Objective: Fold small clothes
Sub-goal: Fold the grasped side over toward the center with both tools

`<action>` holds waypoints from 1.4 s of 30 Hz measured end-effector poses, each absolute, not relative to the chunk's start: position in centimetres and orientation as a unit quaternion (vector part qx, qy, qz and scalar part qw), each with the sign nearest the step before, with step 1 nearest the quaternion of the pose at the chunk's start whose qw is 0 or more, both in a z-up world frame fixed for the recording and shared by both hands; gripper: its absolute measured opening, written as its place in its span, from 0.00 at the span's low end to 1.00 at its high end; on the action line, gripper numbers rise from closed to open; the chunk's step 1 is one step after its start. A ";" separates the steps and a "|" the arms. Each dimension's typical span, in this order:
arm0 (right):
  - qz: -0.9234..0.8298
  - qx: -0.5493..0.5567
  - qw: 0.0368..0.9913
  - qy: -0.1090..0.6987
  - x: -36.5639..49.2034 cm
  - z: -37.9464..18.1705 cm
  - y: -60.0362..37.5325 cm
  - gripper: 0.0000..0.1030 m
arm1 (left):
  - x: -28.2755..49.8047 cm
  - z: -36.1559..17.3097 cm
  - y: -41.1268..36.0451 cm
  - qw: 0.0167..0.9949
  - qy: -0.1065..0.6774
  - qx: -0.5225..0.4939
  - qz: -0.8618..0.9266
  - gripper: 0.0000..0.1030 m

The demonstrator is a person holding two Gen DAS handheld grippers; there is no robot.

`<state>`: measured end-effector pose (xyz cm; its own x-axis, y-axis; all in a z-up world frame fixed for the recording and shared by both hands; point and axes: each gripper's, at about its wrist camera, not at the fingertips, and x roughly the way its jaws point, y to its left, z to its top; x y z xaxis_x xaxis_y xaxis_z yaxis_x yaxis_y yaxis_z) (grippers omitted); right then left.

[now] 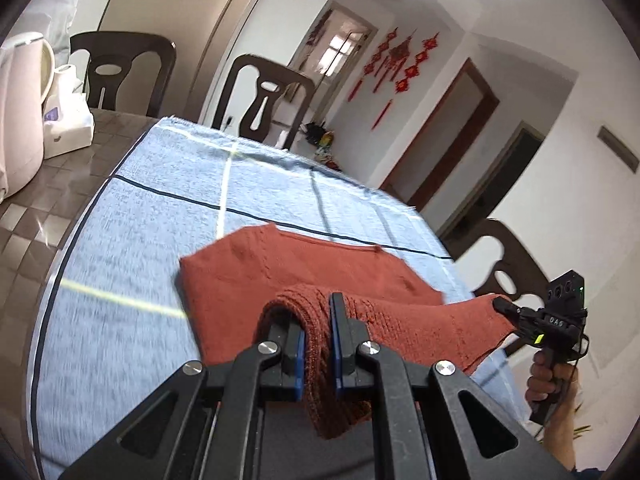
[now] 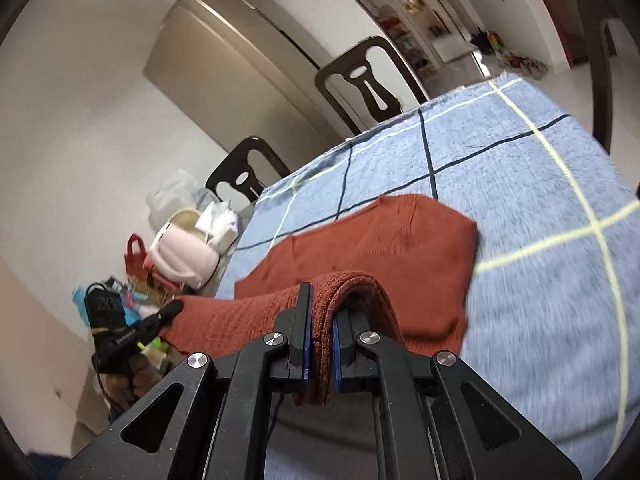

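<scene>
On blue cloth (image 1: 160, 208), rust sweater (image 1: 256, 272), chairs (image 1: 264, 96) behind

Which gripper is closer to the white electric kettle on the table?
Left. The left gripper, shut on the rust sweater, is on the kettle side of the table. The right gripper clamps the sweater's hem farther along, on the side away from it.

A light blue woven cloth (image 1: 160, 208) with dark and pale yellow stripes covers part of a brown tiled table (image 1: 52, 184). Dark wooden chairs with cut-out backs (image 1: 264, 100) stand along its far edge. A cream plastic kettle (image 1: 20, 112) and white bags (image 1: 68, 120) sit on the bare tiles, and red knotted ornaments (image 1: 400, 64) hang on the white wall.
</scene>
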<state>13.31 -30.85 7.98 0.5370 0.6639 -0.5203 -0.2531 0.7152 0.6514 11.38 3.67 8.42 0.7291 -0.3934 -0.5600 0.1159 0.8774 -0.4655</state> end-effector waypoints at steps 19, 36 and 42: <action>0.263 0.298 0.794 0.460 22.1 2.7 -29.7 0.07 | 18.5 3.3 5.6 0.863 0.396 -0.287 -0.121 0.12; 0.252 0.376 0.792 0.409 25.0 2.8 -31.7 0.47 | 19.7 3.6 8.9 0.874 0.362 -0.319 -0.065 0.48; 0.228 0.244 0.833 0.441 24.7 2.7 -29.3 0.47 | 20.8 3.2 7.0 0.886 0.399 -0.229 -0.060 0.48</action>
<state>24.68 -29.30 2.71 0.5073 0.5951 -0.6233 -0.1640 0.7768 0.6081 20.81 6.99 3.18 0.6736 -0.2898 -0.6800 -0.0758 0.8880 -0.4535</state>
